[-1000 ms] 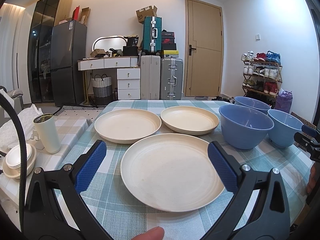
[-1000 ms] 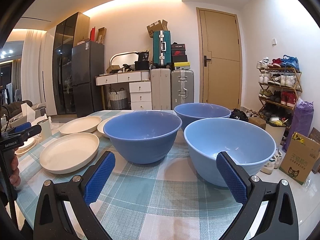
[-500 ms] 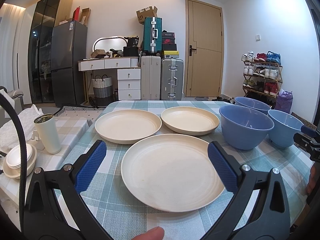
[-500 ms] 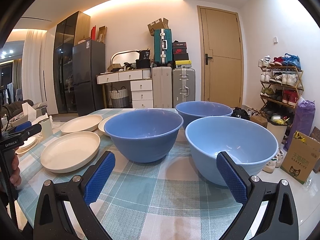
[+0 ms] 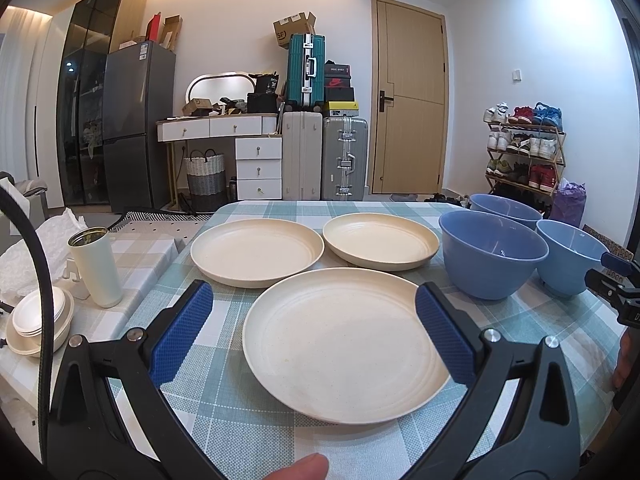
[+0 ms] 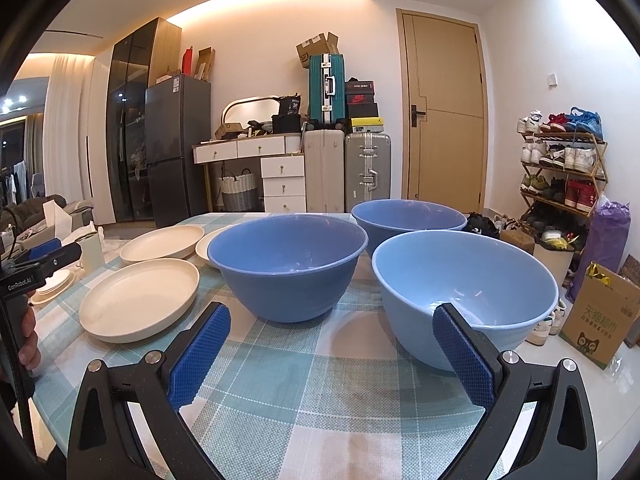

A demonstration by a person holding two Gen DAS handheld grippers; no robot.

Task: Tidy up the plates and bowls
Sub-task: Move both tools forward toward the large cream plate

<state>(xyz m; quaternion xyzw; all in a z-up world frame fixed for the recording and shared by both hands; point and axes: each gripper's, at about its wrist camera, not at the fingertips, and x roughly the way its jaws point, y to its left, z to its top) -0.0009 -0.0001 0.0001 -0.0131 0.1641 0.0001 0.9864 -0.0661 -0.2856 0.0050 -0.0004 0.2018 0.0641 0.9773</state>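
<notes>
Three cream plates and three blue bowls sit apart on the checked tablecloth (image 5: 208,408). The left gripper (image 5: 314,332) hangs wide open with nothing in it, its blue pads either side of the nearest plate (image 5: 344,344) and not touching it. Behind that plate lie the left plate (image 5: 256,252) and the right plate (image 5: 380,240), close to each other. The right gripper (image 6: 332,344) is also spread wide and holds nothing; its right pad shows in front of the pale bowl (image 6: 464,284), which stands at the table's right edge. The darker bowl (image 6: 288,264) stands just left of it, with the far bowl (image 6: 408,216) behind the pair. Bare cloth lies between the right gripper and the bowls. A white tumbler (image 5: 96,266) stands on a lower surface off the table's left side.
</notes>
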